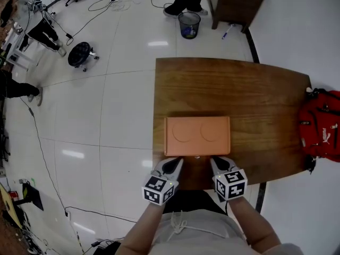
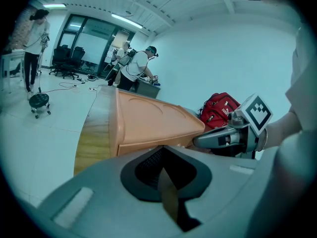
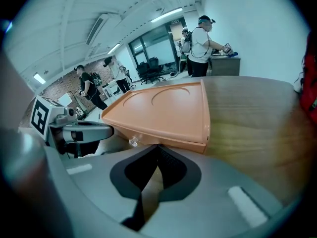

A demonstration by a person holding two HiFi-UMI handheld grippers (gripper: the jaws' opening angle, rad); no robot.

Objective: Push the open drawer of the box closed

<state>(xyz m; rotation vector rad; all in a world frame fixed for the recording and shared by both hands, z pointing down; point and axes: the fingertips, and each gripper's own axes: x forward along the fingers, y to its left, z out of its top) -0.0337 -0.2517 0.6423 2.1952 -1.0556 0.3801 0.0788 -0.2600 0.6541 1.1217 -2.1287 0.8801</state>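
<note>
An orange box [image 1: 197, 135] with two round dents in its lid sits near the front edge of the wooden table [image 1: 255, 100]. Its drawer front faces me, with a small clear knob [image 3: 132, 142] in the middle, and lies about level with the lid's edge. My left gripper [image 1: 174, 166] is shut, its tips against the left part of that front [image 2: 143, 142]. My right gripper [image 1: 216, 164] is also shut and touches the front to the right of the knob. Each gripper shows in the other's view: the right gripper [image 2: 223, 138] and the left gripper [image 3: 81, 130].
A red backpack [image 1: 322, 126] hangs off the table's right end. A mesh bin [image 1: 189, 25] and a person's shoes stand on the floor beyond the table, next to a dark cabinet [image 1: 236, 1]. Cables and a wheeled stool [image 1: 81, 53] are on the floor to the left. People stand in the background.
</note>
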